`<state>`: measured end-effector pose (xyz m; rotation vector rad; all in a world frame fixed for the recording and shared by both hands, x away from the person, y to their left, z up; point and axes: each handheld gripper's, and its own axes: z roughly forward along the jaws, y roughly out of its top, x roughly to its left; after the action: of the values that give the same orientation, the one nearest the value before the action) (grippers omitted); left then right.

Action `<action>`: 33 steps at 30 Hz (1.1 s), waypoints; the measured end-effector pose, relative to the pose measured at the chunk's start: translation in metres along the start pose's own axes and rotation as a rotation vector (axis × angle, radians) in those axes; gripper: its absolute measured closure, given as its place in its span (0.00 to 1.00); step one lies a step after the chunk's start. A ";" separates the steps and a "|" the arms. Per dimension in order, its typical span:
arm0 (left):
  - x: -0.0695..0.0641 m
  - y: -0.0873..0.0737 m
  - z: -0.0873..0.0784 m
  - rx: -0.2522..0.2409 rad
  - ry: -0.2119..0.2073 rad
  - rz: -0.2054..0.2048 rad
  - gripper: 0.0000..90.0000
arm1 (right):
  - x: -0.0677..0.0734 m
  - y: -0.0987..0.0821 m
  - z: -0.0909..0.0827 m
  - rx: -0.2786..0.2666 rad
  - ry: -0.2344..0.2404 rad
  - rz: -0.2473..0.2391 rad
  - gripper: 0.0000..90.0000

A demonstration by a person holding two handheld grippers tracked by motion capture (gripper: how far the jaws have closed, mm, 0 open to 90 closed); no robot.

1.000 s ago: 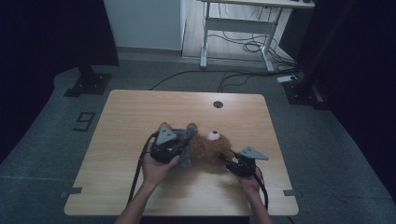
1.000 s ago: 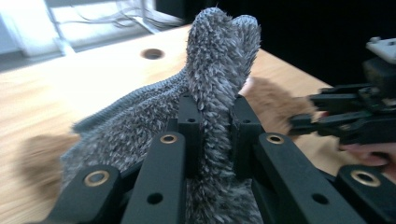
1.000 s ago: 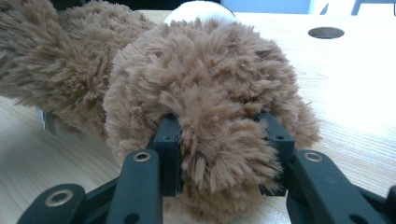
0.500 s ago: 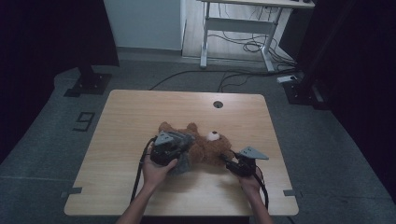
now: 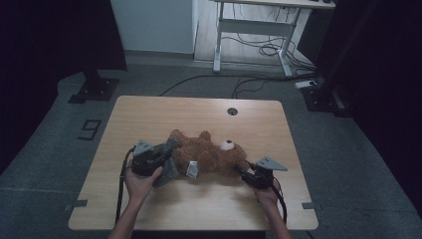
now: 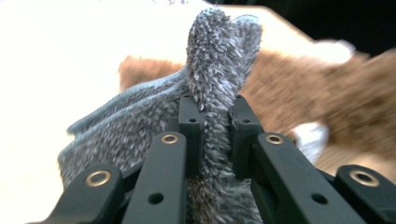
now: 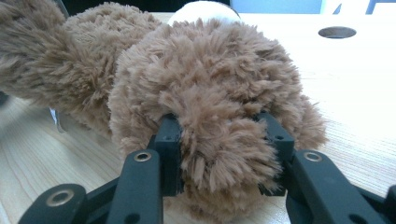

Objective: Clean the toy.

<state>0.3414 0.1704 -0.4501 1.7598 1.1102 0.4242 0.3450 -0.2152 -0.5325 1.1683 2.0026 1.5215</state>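
Observation:
A brown teddy bear (image 5: 209, 154) lies on its side in the middle of the wooden table (image 5: 164, 114), its white snout (image 5: 227, 145) facing up. My right gripper (image 5: 245, 171) is shut on a fluffy part of the bear's head (image 7: 219, 140), at the bear's right end. A grey fuzzy cloth (image 5: 169, 167) hangs at the bear's left end. My left gripper (image 5: 166, 149) is shut on a fold of that grey cloth (image 6: 215, 88), which stands up between the jaws. A white label (image 5: 192, 169) shows on the bear's underside.
A round cable hole (image 5: 232, 111) sits in the table's far side. A desk frame (image 5: 254, 30) with cables stands on the floor behind. A dark stand base (image 5: 94, 87) lies at the far left. Tape marks (image 5: 89, 129) are on the floor at the left.
My left gripper has moved left and toward the near edge with the grey cloth, uncovering more of the bear's body. The right gripper has stayed put.

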 end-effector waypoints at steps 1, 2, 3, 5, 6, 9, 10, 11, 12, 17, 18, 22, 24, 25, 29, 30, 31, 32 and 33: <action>-0.007 0.008 0.000 -0.005 -0.010 0.020 0.87 | 0.000 0.000 0.000 0.000 0.000 0.001 0.67; -0.013 0.015 0.001 -0.007 -0.025 0.035 0.87 | 0.000 0.000 0.000 0.000 -0.001 0.001 0.67; -0.019 0.023 0.004 -0.004 -0.041 0.052 0.87 | 0.000 0.000 0.000 0.000 -0.002 0.000 0.67; -0.029 0.037 0.012 0.004 -0.064 0.074 0.87 | 0.001 0.000 0.000 0.001 -0.001 -0.003 0.67; -0.035 0.044 0.017 0.007 -0.078 0.083 0.87 | 0.001 0.000 0.000 0.001 -0.002 -0.004 0.67; -0.054 0.061 0.035 0.027 -0.125 0.117 0.87 | 0.000 0.000 0.000 0.003 -0.001 -0.007 0.67; -0.060 0.065 0.041 0.035 -0.136 0.133 0.87 | 0.000 0.000 0.000 0.001 0.000 -0.003 0.67; -0.067 0.069 0.046 0.044 -0.148 0.141 0.87 | 0.000 0.000 0.000 0.003 0.002 -0.003 0.67; -0.072 0.071 0.051 0.050 -0.159 0.148 0.87 | 0.000 0.000 0.000 0.002 0.002 -0.002 0.67; -0.095 0.058 0.074 0.113 -0.222 0.164 0.87 | 0.001 0.000 0.000 0.000 -0.003 -0.001 0.67; -0.097 0.055 0.078 0.126 -0.229 0.165 0.87 | 0.001 0.000 0.000 0.002 -0.003 -0.002 0.67; -0.107 0.032 0.096 0.228 -0.251 0.190 0.86 | 0.001 0.000 0.000 0.000 -0.002 0.003 0.67; -0.109 0.020 0.104 0.273 -0.241 0.207 0.86 | 0.001 0.000 0.000 0.002 -0.002 0.005 0.67; -0.109 0.010 0.108 0.279 -0.241 0.200 0.86 | 0.001 0.000 0.000 0.003 -0.002 0.004 0.67; -0.104 -0.003 0.107 0.259 -0.249 0.170 0.86 | 0.001 0.000 0.000 0.013 0.000 -0.002 0.67; -0.104 -0.005 0.106 0.266 -0.248 0.180 0.86 | 0.001 0.000 0.000 0.013 0.001 -0.002 0.67; -0.104 -0.009 0.105 0.271 -0.247 0.188 0.86 | 0.001 0.000 0.000 0.014 0.001 -0.001 0.67; -0.103 -0.012 0.104 0.275 -0.248 0.189 0.86 | 0.001 0.000 0.000 0.016 0.002 -0.001 0.67; -0.102 -0.016 0.103 0.282 -0.251 0.183 0.87 | 0.001 0.000 0.000 0.017 0.002 -0.001 0.67</action>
<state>0.3523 0.0315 -0.4918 2.1064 0.8649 0.1528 0.3446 -0.2147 -0.5321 1.1726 2.0210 1.5091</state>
